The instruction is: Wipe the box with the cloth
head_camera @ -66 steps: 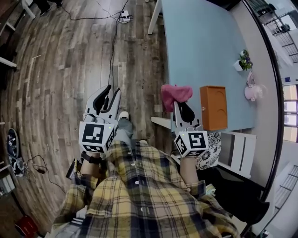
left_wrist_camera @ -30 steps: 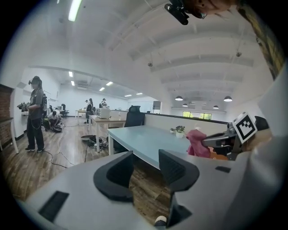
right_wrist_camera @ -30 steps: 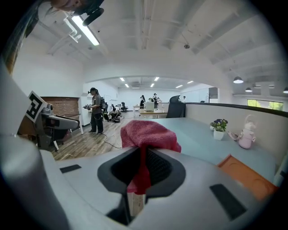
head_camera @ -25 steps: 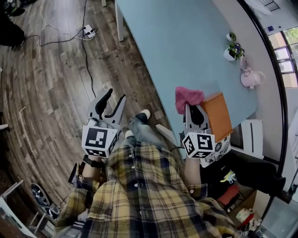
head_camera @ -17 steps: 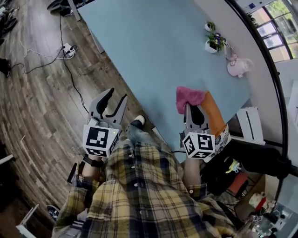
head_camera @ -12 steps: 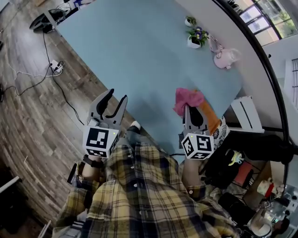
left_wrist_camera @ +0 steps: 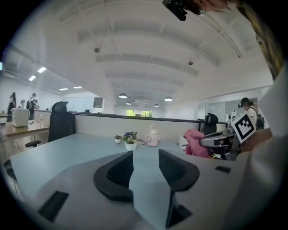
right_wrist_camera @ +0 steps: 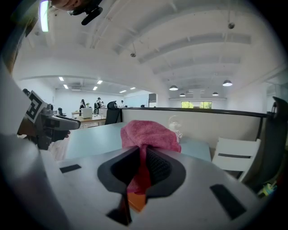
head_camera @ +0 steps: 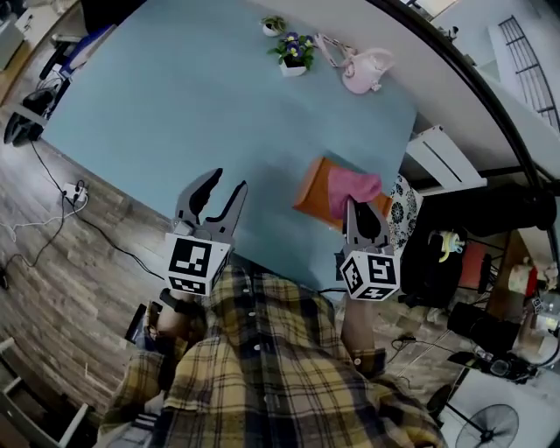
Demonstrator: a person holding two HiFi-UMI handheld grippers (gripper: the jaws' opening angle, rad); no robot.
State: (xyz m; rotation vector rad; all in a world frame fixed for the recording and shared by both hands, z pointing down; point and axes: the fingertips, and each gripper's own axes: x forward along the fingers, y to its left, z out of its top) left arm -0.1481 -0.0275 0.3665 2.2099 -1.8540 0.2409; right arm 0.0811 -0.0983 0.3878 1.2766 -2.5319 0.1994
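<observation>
An orange box (head_camera: 316, 191) lies near the front right corner of the light blue table (head_camera: 192, 114). My right gripper (head_camera: 361, 210) is shut on a pink cloth (head_camera: 352, 186) that bunches up over the box's near side. In the right gripper view the pink cloth (right_wrist_camera: 148, 134) fills the gap between the jaws, with a sliver of the orange box (right_wrist_camera: 136, 201) below. My left gripper (head_camera: 219, 194) hangs open over the table's front edge, nothing between its jaws. In the left gripper view, the left gripper (left_wrist_camera: 145, 166) looks across the table at the cloth (left_wrist_camera: 195, 143).
A small potted plant (head_camera: 293, 52), a second tiny pot (head_camera: 273, 26) and a pink teapot (head_camera: 363, 70) stand at the table's far edge. A white chair (head_camera: 446, 162) and a patterned cushion (head_camera: 402, 206) sit to the right. Cables (head_camera: 52, 210) trail on the wooden floor at left.
The view has swung from the floor onto the table. The right gripper with the cloth now sits over the orange box. The left gripper has come over the table edge.
</observation>
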